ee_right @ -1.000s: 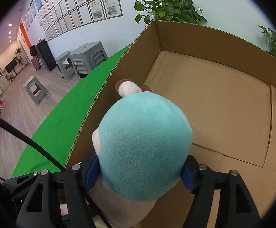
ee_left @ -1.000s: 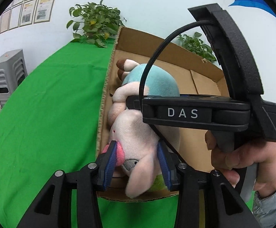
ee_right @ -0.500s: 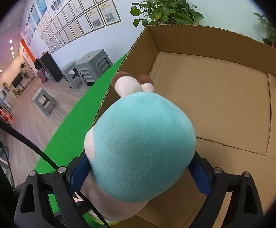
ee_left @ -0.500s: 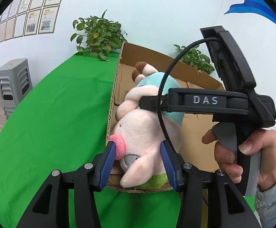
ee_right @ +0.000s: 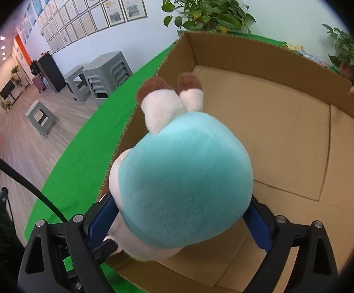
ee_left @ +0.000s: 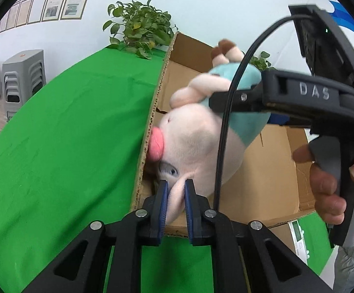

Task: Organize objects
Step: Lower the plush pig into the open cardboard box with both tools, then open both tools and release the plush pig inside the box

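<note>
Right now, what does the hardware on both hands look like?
Both tools are matte black frames with silver screws and blue pads: left tool, right tool. The right unit has raised DAS lettering on its side, a grey trigger, and a black cable. The hand gripping it has a light grey-blue sleeve.

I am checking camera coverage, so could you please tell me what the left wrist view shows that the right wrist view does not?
Only the left wrist view shows the plush pig's face, with its pink snout against the box wall, and the left gripper, jaws just closed, pinching its ear. It also shows the hand holding the right gripper.

Only the right wrist view shows the box's bare floor, the brown-tipped feet from above, and the right gripper, jaws just widened around the teal body.

Both show the pig, box, green cloth, plant and stools.
</note>
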### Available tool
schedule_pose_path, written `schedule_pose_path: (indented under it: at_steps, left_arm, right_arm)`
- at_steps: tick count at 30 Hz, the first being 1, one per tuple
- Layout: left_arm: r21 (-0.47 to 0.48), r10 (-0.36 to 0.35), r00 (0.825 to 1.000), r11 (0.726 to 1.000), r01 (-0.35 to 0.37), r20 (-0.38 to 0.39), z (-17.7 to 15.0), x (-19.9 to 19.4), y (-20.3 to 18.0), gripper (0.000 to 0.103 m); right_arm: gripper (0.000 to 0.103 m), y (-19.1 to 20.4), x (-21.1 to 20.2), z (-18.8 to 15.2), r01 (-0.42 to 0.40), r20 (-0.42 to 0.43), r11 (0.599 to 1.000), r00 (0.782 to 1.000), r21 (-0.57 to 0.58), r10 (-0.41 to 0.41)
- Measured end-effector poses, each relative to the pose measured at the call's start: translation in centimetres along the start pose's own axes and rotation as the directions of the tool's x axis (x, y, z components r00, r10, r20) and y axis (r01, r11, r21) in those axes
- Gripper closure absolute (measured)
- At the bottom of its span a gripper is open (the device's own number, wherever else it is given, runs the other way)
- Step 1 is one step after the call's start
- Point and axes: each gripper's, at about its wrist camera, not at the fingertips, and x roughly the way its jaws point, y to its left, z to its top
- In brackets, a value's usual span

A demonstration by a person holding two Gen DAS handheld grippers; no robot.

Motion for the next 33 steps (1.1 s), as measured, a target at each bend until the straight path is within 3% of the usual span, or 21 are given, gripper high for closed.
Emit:
schedule_pose_path:
  at_steps: [5, 9, 10, 13, 14, 16, 19, 23, 26, 30, 33]
  left_arm:
    - [0.054, 0.014, 1.0, 0.998, -0.014, 0.0, -0.2, 0.0, -1.2, 0.092]
    - [0.087, 0.045, 0.995, 0.995, -0.053, 0.093, 1.3, -0.9, -1.0, 0.09]
    - [0.09, 0.042, 0.992, 0.995, -0.053, 0.117, 1.8, -1.1, -1.0, 0.083]
    - [0.126, 0.062, 0.985, 0.989, -0.083, 0.162, 3.3, -1.1, -1.3, 0.039]
    - [0.132, 0.064, 0.985, 0.988, -0.085, 0.16, 3.5, -0.8, -1.4, 0.037]
    - [0.145, 0.024, 0.994, 0.989, -0.04, 0.108, 4.1, 0.2, -1.1, 0.037]
    - [0.155, 0.027, 0.998, 0.987, -0.035, 0.052, 3.8, 1.4, -1.0, 0.039]
    - [0.126, 0.005, 0.998, 0.992, -0.012, 0.057, 3.8, 2.3, -0.5, 0.039]
    - [0.107, -0.008, 0.999, 0.994, 0.003, 0.049, 3.5, 2.3, -0.4, 0.04]
    - [0.127, -0.007, 0.999, 0.992, 0.001, 0.047, 2.9, 2.0, -0.8, 0.04]
    - [0.121, -0.029, 0.999, 0.992, 0.024, 0.043, 2.9, 1.8, -0.6, 0.04]
  right_arm:
    - [0.006, 0.2, 1.4, 0.6, 0.01, -0.023, 1.0, 1.0, -0.007, -0.01]
    - [0.005, -0.9, 3.1, 0.6, -0.061, -0.082, 0.996, 0.994, 0.059, 0.066]
    - [0.005, -1.2, 3.2, 0.5, -0.079, -0.079, 0.994, 0.993, 0.076, 0.085]
    - [0.004, -1.7, 3.0, 0.7, -0.114, -0.066, 0.988, 0.99, 0.107, 0.121]
    - [0.003, -1.9, 3.0, 0.7, -0.133, -0.062, 0.984, 0.988, 0.121, 0.141]
    - [0.003, -2.2, 2.7, 0.6, -0.146, -0.043, 0.98, 0.987, 0.137, 0.153]
    - [0.003, -3.0, 1.9, 0.1, -0.168, -0.003, 0.973, 0.985, 0.158, 0.171]
    - [0.003, -5.2, 1.5, -2.0, -0.193, 0.043, 0.952, 0.981, 0.236, 0.188]
    - [0.005, -5.8, 3.1, -3.2, -0.235, 0.029, 0.935, 0.971, 0.266, 0.236]
    - [0.028, -4.9, 4.0, -3.2, -0.343, 0.084, 0.902, 0.939, 0.262, 0.332]
    - [0.036, -3.8, 3.7, -2.5, -0.326, 0.106, 0.923, 0.945, 0.205, 0.311]
